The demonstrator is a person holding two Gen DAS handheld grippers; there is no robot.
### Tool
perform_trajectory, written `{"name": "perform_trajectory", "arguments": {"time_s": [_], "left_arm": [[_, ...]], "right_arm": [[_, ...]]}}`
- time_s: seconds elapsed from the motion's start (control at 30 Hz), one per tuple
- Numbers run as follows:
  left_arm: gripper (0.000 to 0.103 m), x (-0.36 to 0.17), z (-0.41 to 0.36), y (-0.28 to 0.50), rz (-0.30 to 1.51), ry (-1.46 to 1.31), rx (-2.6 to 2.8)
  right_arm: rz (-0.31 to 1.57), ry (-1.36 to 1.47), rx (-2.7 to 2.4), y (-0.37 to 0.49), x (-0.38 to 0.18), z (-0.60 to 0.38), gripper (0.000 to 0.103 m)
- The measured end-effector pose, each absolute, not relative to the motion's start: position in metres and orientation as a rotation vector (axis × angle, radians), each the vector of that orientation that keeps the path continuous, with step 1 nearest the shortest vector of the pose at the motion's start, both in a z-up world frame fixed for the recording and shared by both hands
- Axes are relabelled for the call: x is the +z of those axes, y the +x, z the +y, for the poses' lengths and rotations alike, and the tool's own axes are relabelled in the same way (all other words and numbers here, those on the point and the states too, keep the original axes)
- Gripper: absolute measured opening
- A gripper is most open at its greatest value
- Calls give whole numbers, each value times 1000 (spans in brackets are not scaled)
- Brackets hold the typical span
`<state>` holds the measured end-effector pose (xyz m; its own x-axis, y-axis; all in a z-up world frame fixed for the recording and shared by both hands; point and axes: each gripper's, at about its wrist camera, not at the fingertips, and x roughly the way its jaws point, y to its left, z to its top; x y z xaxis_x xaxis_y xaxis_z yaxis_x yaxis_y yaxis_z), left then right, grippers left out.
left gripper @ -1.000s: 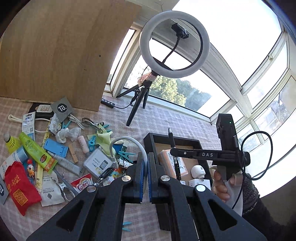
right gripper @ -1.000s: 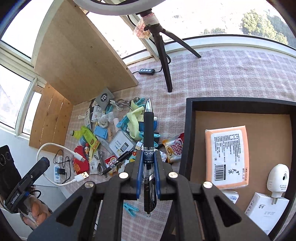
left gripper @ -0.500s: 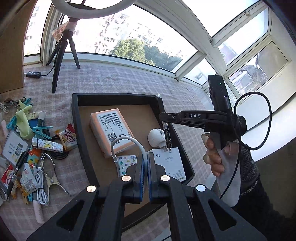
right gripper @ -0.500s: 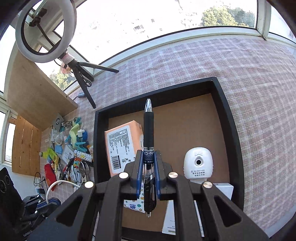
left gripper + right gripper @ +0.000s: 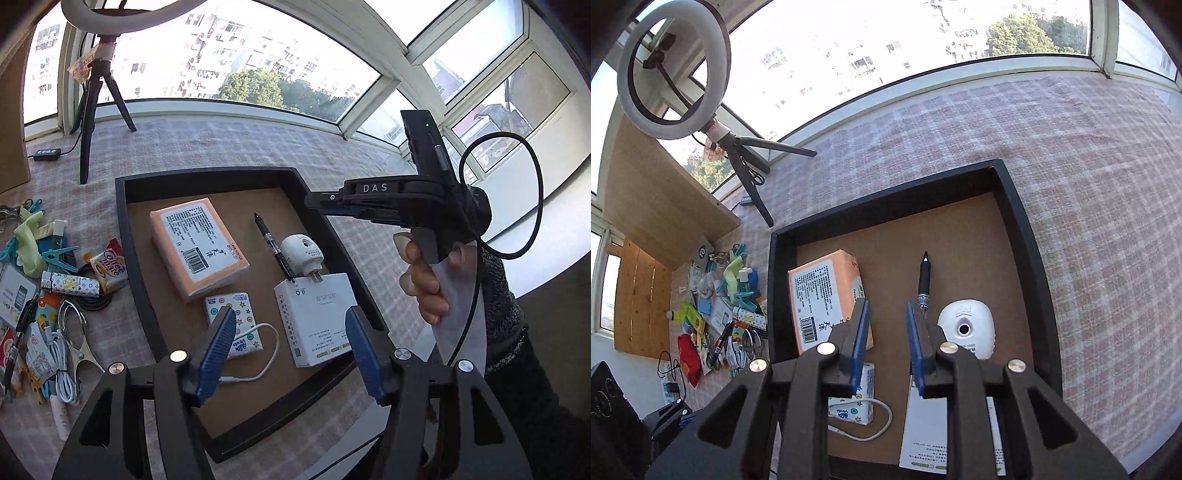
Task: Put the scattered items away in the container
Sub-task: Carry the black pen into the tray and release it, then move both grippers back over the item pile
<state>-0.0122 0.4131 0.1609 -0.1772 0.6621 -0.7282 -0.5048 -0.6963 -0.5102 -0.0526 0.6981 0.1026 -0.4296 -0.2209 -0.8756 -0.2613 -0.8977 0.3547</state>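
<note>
The black rectangular tray with a brown cardboard floor (image 5: 123, 229) sits on the pink checked cloth (image 5: 221, 144). The left gripper (image 5: 291, 350) hangs over the tray's near end, its blue-padded fingers (image 5: 218, 350) spreading apart with nothing pinched; the thin white cable (image 5: 273, 354) lies loose on the tray floor beneath them. The right gripper (image 5: 886, 347) is also over the tray, its jaws opening and empty. The black ballpoint pen (image 5: 924, 280) lies on the tray floor beside the white domed plug-in device (image 5: 966, 328), with the orange tissue pack (image 5: 197, 247) nearer the tray's left wall. Outside that wall, a clutter of small items (image 5: 48, 280) is scattered on the cloth.
</note>
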Motion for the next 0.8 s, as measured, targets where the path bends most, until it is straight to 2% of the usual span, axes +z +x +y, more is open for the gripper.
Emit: {"name": "perform_trajectory", "arguments": {"time_s": [0.43,0.57,0.7,0.8], "left_arm": [[57,144,334,-36,-339,-1369,2111],[57,133,288,-43,-422,-1404,2209],[50,121,238,-48,-545,-1437,2309],[50,112,202,-46,-613,-1456,2379]], "right_arm": [[612,-1811,2649,-80,101,628,21],[538,-1876,2715,-93,100,588,21],[427,-1931,2798,-103,96,544,21],[321,-1966,2861,-110,93,509,21]]}}
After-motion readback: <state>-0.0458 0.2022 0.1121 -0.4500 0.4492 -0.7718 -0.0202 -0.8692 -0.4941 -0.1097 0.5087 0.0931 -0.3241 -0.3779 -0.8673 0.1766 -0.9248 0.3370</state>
